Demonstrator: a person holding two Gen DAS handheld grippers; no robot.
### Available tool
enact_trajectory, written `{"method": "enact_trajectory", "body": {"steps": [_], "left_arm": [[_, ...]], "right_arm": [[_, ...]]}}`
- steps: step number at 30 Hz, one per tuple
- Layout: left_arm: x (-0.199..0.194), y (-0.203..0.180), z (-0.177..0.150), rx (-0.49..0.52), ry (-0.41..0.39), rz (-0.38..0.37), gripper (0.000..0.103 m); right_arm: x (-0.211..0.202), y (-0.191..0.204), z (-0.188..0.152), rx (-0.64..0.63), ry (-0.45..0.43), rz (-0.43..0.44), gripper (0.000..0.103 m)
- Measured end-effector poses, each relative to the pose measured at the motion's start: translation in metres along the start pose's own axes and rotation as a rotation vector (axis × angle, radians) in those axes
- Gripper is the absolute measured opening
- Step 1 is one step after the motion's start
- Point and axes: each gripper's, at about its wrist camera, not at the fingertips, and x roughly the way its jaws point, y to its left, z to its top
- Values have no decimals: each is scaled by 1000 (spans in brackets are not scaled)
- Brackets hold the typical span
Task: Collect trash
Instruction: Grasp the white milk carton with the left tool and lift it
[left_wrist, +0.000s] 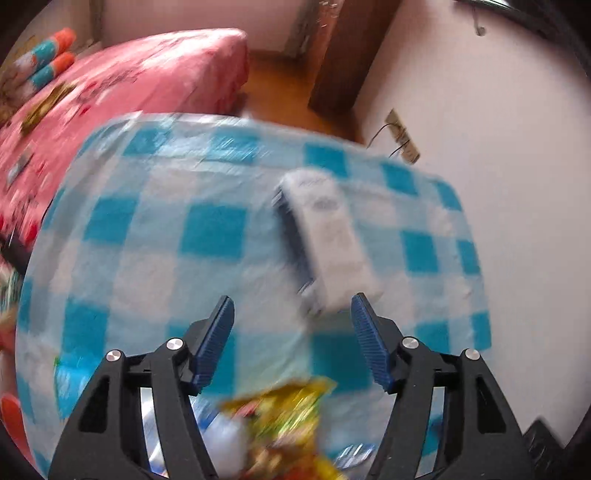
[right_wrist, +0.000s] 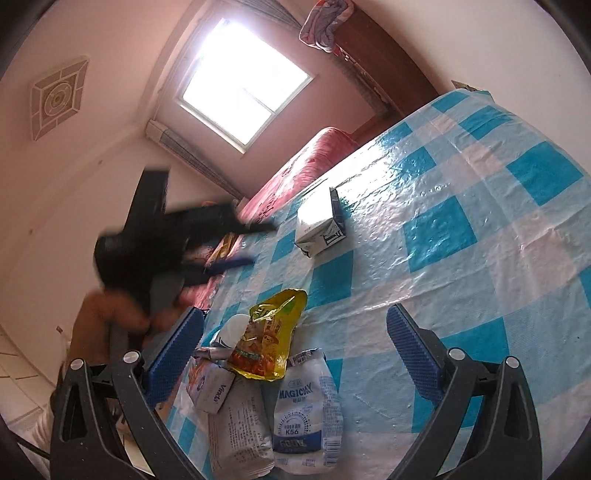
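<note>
One table (right_wrist: 480, 229) draped in a glossy blue-and-white checked cloth fills both wrist views, with one bed (left_wrist: 122, 85) in a pink printed cover beyond its far left side and one bright window (right_wrist: 243, 85) high on the far wall. One dark wooden door (left_wrist: 351, 55) stands far right of the bed, and one power strip (left_wrist: 402, 138) hangs on the white wall by the table's far right corner.

The trash lies in two places. One white carton (right_wrist: 319, 229) with a dark end sits alone toward the middle of the table, lying on its side, well apart from the rest. At the near left edge a pile holds one yellow snack bag (right_wrist: 271, 339) on top, one white pouch (right_wrist: 308, 410) printed with blue lettering to its right, one grey-white packet (right_wrist: 236, 424) below it, one small tissue pack (right_wrist: 212, 387) to the left, and one white rounded item (right_wrist: 231, 328) half hidden behind the yellow bag. No bin or other container shows in either view.

The left gripper (left_wrist: 291, 306) hovers over the cloth with its blue pads apart and nothing between them; the carton lies just past its right fingertip, and the yellow bag blurs below it. The right gripper (right_wrist: 295, 325) hangs above the pile, its jaws spread wide and gripping nothing. A person's hand (right_wrist: 110, 321), blurred, carries the left tool at the table's left edge.
</note>
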Motion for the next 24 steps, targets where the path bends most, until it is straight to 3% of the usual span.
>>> {"method": "enact_trajectory", "body": {"steps": [3, 5, 9, 12, 24], "left_arm": [[23, -18, 15, 14, 52, -15, 78], [43, -25, 25, 12, 81, 47, 78], [65, -23, 34, -10, 100, 83, 78], [72, -22, 34, -7, 97, 76, 64], [44, -1, -5, -11, 108, 7, 57]], "right_arm": [[1, 0, 0, -3, 1, 0, 98], [1, 0, 0, -5, 3, -2, 98], [3, -1, 0, -8, 16, 3, 98], [5, 1, -1, -19, 31, 8, 98], [9, 4, -3, -33, 50, 7, 98]]}}
